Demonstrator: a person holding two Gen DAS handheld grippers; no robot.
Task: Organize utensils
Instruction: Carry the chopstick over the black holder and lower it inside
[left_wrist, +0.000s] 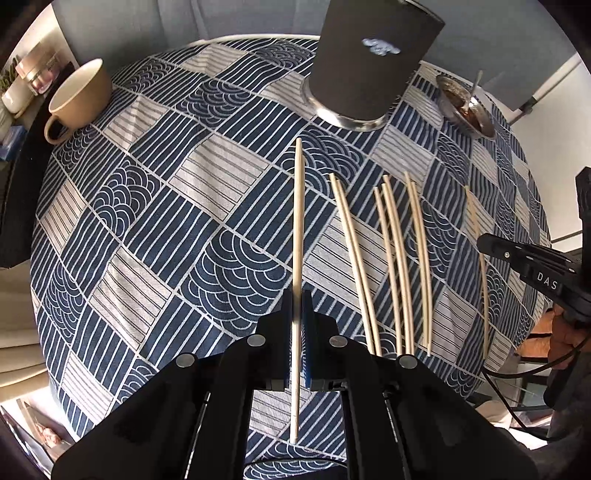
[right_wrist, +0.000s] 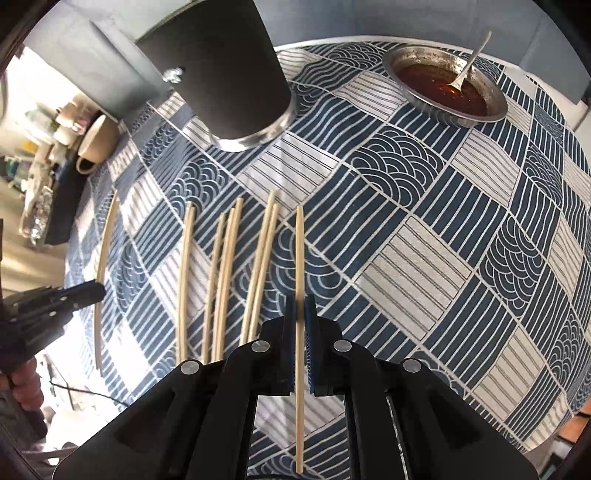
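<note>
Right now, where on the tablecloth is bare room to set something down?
Free: the wide cloth between the beige mug and the dark canister; also the cloth below the sauce bowl. Crowded: the row of loose chopsticks in front of the canister.

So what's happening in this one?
A person is sorting chopsticks on a patterned tablecloth. The left claw is shut on one chopstick and the right claw on another chopstick. Six loose chopsticks lie between them, with a dark holder standing behind.
</note>
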